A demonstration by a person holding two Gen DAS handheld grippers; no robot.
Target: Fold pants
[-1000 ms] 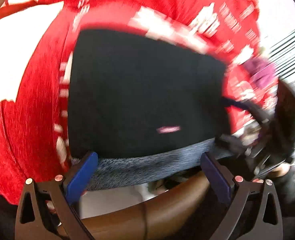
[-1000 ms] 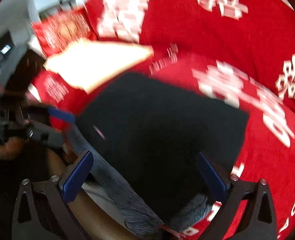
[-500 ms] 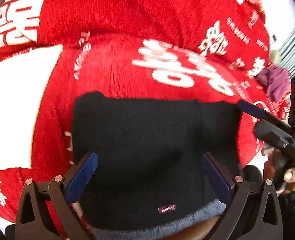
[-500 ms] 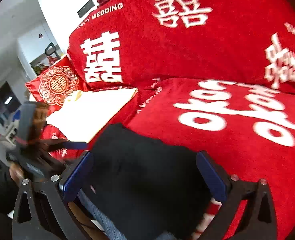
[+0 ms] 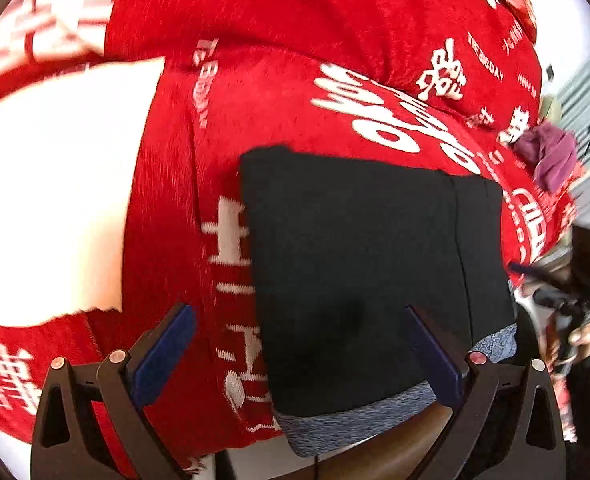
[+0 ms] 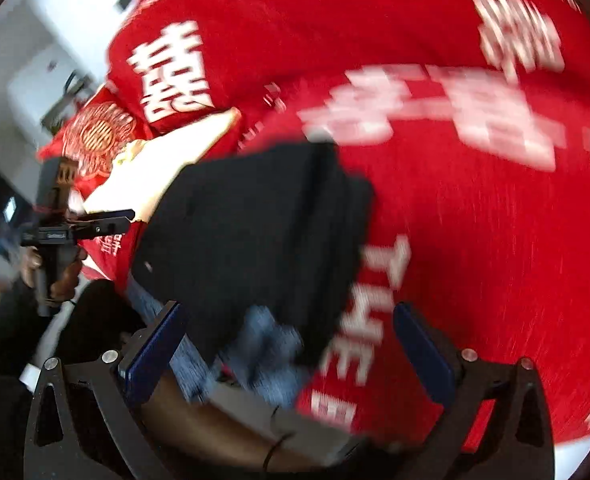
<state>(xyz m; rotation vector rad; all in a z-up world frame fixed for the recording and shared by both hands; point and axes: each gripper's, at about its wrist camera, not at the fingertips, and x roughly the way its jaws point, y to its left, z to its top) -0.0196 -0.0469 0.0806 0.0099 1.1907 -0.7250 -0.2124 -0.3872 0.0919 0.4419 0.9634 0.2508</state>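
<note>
The black pants (image 5: pixel 359 272) lie folded into a rectangle on the red sofa cover (image 5: pixel 295 92), with a grey-blue waistband (image 5: pixel 355 420) hanging at the near edge. My left gripper (image 5: pixel 299 356) is open and empty, above the pants' near left part. In the right wrist view the pants (image 6: pixel 255 232) lie ahead and left, and my right gripper (image 6: pixel 291 356) is open and empty over their near right corner. The left gripper (image 6: pixel 95 224) shows there at far left, held by a hand.
A white cloth (image 5: pixel 55 200) lies on the sofa left of the pants. A purple garment (image 5: pixel 551 156) sits at the far right. A round-patterned red cushion (image 6: pixel 99 136) stands at the sofa's left end. The brown sofa edge (image 6: pixel 223 432) is just below.
Both grippers have drawn back and swung, the left one to the left and the right one to the right. The folded pants stay in place. Both grippers remain open.
</note>
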